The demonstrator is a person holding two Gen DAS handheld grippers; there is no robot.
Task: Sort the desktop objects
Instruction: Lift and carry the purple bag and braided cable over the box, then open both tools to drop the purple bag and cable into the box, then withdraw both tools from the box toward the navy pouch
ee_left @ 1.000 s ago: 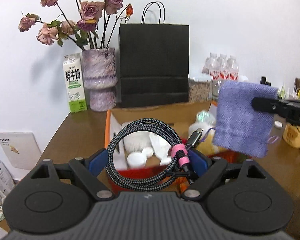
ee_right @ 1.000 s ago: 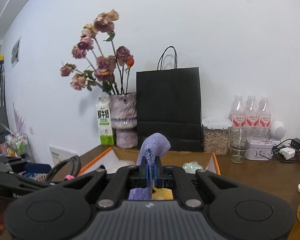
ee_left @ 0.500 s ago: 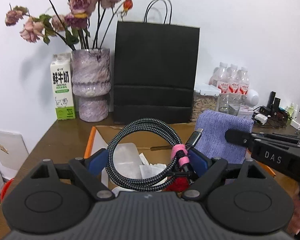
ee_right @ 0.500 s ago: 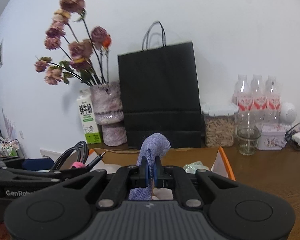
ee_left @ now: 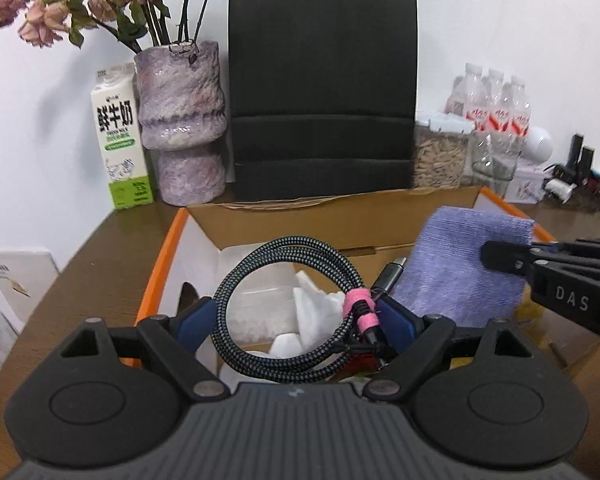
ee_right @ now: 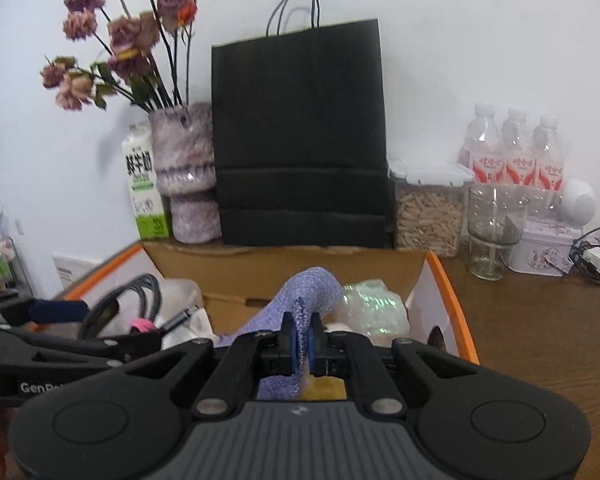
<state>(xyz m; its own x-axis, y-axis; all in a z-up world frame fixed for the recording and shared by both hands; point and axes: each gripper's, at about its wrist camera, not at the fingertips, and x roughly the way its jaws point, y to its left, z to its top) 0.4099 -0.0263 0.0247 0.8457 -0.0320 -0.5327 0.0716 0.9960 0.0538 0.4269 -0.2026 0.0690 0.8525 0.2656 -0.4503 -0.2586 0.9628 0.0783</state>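
Two grippers, both loaded, both hanging over the open cardboard box [ee_left: 340,216] w/ the orange rim. Nearest in the left wrist view: left gripper [ee_left: 296,318] spread wide, its blue pads bearing on opposite sides of a coiled braided cable [ee_left: 288,312]. Coil stands upright, ring facing the cam, pink tie on its right side, plug poking up-right. Right gripper [ee_right: 300,338] squeezed nearly together, pinching a purple cloth [ee_right: 300,300] that droops both ways off the pads.

Key relation: box interior sits directly below and just ahead of both loads, so the drop looks like straight down, no sideways reach. Cloth hangs just right of the cable; white items already lie under the coil. Left load looks a bit deeper into the box, prob first to go.

Farther back: black paper bag [ee_left: 322,92], vase [ee_left: 180,120], milk carton [ee_left: 120,136], bottles [ee_right: 512,148] by the wall.
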